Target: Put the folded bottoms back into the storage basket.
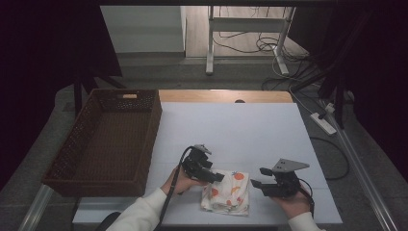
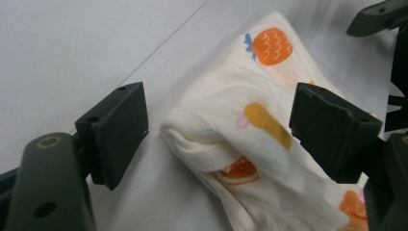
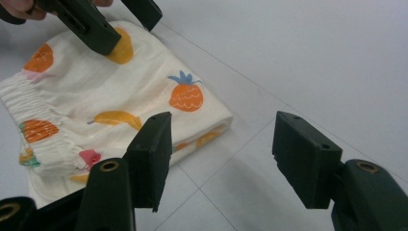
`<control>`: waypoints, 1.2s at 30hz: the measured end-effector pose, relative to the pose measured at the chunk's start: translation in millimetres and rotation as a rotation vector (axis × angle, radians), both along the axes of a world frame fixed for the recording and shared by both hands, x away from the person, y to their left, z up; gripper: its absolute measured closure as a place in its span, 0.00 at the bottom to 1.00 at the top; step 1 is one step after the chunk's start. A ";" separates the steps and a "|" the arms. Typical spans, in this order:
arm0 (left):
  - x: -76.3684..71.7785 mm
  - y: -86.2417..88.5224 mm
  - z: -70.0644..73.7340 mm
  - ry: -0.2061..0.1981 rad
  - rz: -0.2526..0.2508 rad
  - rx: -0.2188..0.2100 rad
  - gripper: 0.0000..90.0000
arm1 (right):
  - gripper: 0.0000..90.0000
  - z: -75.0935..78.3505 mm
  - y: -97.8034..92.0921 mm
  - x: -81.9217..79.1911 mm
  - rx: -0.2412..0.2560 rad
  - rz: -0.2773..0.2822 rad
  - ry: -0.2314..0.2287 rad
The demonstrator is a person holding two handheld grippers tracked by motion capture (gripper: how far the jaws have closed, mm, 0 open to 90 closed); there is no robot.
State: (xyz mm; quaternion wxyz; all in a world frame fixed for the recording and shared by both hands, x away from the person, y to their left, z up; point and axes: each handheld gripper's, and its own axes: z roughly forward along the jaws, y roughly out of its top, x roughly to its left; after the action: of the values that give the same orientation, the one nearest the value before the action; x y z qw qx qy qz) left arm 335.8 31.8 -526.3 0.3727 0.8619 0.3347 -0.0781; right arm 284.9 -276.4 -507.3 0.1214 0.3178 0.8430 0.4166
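My left gripper (image 2: 219,127) has its fingers spread wide, straddling the near fold of the cloth (image 1: 226,191), which lies folded on the bench (image 1: 240,125) between my two hands. My right gripper (image 3: 221,159) is wide open too, holding nothing, with the cloth's corner just past its left finger. The risk, as I see it: if I close left now I may pinch only the top layer, and the fold peels open as I lift. Come in too low and the fingers scrape the bench and shove the bundle away. The basket (image 1: 77,139) sits well off beyond my left gripper, so a loose pinch could drop it on the way.
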 end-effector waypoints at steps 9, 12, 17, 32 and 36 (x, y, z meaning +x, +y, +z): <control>2.0 -1.5 -6.0 0.020 0.001 0.033 0.21 | 0.44 -0.2 0.5 -0.3 -0.010 -0.002 -0.004; 1.7 -1.1 -6.0 0.019 0.000 0.034 0.22 | 0.44 0.0 0.4 -0.4 -0.011 -0.002 -0.005; -2.8 -0.6 -5.8 0.026 -0.007 0.037 0.29 | 0.44 -0.1 0.8 -0.2 -0.012 -0.005 -0.009; -12.3 -2.3 -6.2 0.002 -0.034 0.051 0.67 | 0.44 0.9 0.7 -0.6 -0.012 -0.008 -0.016; -14.7 -2.4 -4.5 -0.016 -0.046 0.038 0.73 | 0.44 1.1 0.8 -0.5 -0.014 -0.010 -0.018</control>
State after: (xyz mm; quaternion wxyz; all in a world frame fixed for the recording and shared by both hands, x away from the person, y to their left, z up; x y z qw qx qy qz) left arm 321.1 29.4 -530.8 0.3569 0.8771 0.3131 -0.0731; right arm 284.4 -275.6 -506.2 0.1332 0.3177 0.8431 0.4129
